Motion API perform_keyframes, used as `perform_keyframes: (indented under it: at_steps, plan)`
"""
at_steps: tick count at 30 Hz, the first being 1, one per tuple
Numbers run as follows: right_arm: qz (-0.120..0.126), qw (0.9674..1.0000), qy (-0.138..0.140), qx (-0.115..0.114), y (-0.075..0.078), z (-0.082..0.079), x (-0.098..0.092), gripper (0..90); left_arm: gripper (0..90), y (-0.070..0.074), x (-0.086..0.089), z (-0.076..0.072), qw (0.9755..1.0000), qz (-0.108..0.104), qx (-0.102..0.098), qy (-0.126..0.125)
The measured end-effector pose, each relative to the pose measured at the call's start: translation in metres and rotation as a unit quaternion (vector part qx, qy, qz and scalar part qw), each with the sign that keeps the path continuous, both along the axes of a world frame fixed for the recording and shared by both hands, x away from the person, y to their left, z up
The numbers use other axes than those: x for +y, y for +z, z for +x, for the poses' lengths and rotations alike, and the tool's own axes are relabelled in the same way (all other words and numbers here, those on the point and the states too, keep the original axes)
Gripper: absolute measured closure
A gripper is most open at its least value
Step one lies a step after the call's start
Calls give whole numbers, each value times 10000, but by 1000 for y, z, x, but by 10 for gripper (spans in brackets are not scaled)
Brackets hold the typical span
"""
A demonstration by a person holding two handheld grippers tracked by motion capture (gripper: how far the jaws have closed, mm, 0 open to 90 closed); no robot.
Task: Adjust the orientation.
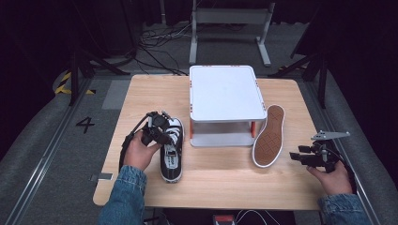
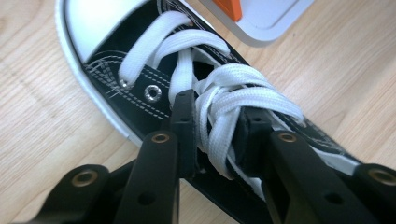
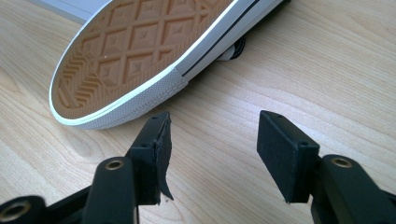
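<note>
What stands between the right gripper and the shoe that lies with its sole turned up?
Nothing visible does. In the right gripper view, bare wooden table lies between the open right gripper and the overturned shoe. The white rack stands on the shoe's far side, not in the path.

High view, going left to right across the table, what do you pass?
Left gripper closed on the laces of the upright black shoe → white two-tier stand → shoe lying sole-out against it → right gripper, jaws open, past the table's right edge.
</note>
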State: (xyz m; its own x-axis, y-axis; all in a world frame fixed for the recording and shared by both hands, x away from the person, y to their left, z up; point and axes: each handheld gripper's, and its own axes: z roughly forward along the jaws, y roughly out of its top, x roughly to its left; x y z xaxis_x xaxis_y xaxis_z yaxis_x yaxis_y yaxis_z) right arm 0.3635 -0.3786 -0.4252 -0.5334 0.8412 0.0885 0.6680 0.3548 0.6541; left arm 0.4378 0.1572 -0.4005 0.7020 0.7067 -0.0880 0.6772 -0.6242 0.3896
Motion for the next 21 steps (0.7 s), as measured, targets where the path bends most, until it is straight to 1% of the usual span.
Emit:
perform_keyframes:
  at_steps: [2, 4, 6, 7, 8, 10, 12, 16, 17, 18, 19, 20, 21]
  plan:
    - [-1, 10000, -19, 5, 0, 0, -1, 459, 756, 3, 0, -2, 9999, 13, -13, 132]
    - [3, 10000, -23, 6, 0, 0, -1, 459, 759, 4, 0, -2, 9999, 12, 3, 159]
    - [8, 10000, -16, 2, 0, 0, -1, 459, 768, 10, 1, -1, 9996, -64, 43, 266]
    - [10, 10000, -16, -2, 0, 0, -1, 459, 771, 10, 1, -1, 9996, -64, 43, 266]
    - [10, 10000, -17, -2, 0, 0, -1, 459, 771, 13, 2, -1, 9994, -129, 76, 310]
    - [17, 10000, -21, 2, 1, 0, -1, 459, 772, 19, 5, -1, 9983, -364, 189, 407]
    - [7, 10000, -16, -9, 1, 0, -1, 459, 773, 25, 6, -2, 9982, -389, 190, 419]
    - [12, 10000, -19, -1, 1, 0, -1, 459, 772, 39, 7, -6, 9984, -263, -8, 505]
    - [8, 10000, -17, -1, 1, 0, -1, 459, 772, 43, 9, -6, 9982, -283, -16, 534]
    - [8, 10000, -17, -1, 1, 0, -1, 459, 772, 43, 9, -6, 9982, -283, -16, 534]
    - [-1, 10000, 3, -14, 1, 0, -1, 459, 772, 50, 12, -6, 9979, -298, -85, 571]
    - [-1, 10000, 3, -14, 1, 0, -1, 459, 772, 50, 12, -6, 9979, -298, -85, 571]
    - [-4, 10000, 6, -16, 1, 0, 0, 459, 772, 53, 13, -6, 9976, -316, -118, 600]
